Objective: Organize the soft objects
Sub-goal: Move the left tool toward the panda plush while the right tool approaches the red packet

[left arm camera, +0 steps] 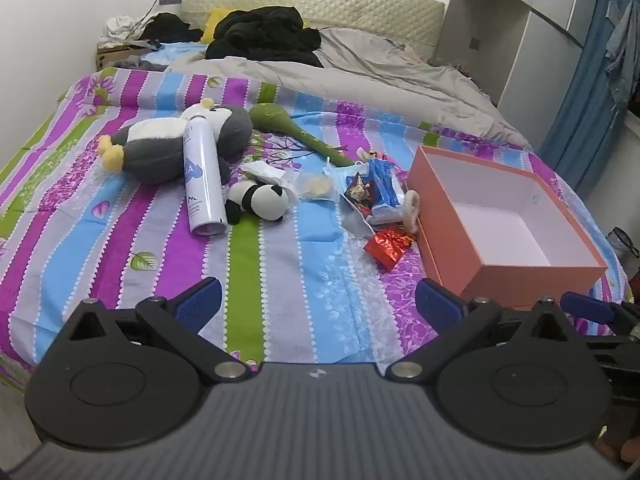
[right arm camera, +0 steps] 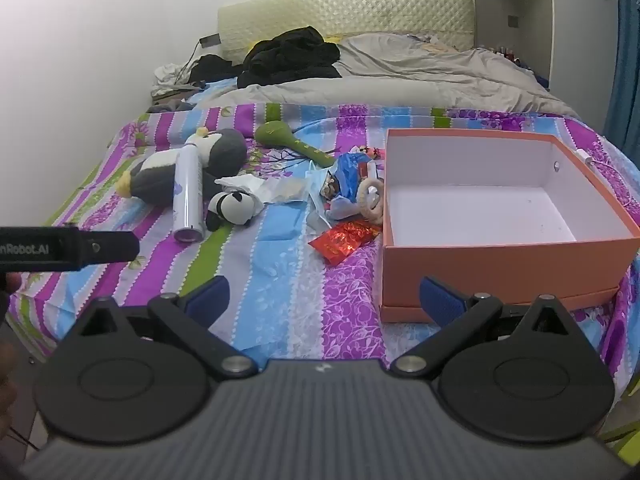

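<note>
1. A grey duvet [left arm camera: 360,64] is lying crumpled across the head end of the bed.
2. A heap of black clothing [left arm camera: 268,36] is sitting on it near the quilted headboard [left arm camera: 320,0].
3. A blue curtain [left arm camera: 592,92] is hanging beyond the bed's right edge.
4. Grey cabinets [left arm camera: 508,32] are standing by the far right corner.

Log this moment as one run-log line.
left hand-held gripper: open, empty | right hand-held gripper: open, empty | orange box: empty | panda plush: on bed
</note>
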The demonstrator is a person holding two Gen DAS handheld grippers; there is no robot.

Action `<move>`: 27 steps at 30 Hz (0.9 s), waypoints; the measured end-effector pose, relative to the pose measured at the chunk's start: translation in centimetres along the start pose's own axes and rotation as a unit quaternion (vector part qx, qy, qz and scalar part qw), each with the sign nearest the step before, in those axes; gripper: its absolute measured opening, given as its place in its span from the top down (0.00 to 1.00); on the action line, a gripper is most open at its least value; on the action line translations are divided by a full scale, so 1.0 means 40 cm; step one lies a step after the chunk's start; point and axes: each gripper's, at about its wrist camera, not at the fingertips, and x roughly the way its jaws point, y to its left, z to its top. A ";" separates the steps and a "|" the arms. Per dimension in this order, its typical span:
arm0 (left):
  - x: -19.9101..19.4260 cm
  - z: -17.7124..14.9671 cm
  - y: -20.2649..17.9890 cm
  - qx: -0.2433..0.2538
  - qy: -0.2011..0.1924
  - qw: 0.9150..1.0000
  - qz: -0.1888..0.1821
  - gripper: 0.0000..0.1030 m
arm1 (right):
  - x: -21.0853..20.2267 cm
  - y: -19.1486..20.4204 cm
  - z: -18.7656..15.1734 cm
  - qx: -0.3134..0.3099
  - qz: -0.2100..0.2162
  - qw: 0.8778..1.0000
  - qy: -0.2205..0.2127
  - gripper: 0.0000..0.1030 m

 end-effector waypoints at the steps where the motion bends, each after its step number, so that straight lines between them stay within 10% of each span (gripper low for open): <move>1: -0.005 -0.003 0.002 -0.003 -0.014 1.000 -0.007 0.00 | 0.001 0.000 0.002 -0.001 -0.002 1.000 -0.002 0.00; 27: 0.020 0.004 -0.011 -0.001 0.002 0.999 -0.042 0.00 | -0.032 0.000 -0.015 0.012 -0.016 1.000 -0.014 0.00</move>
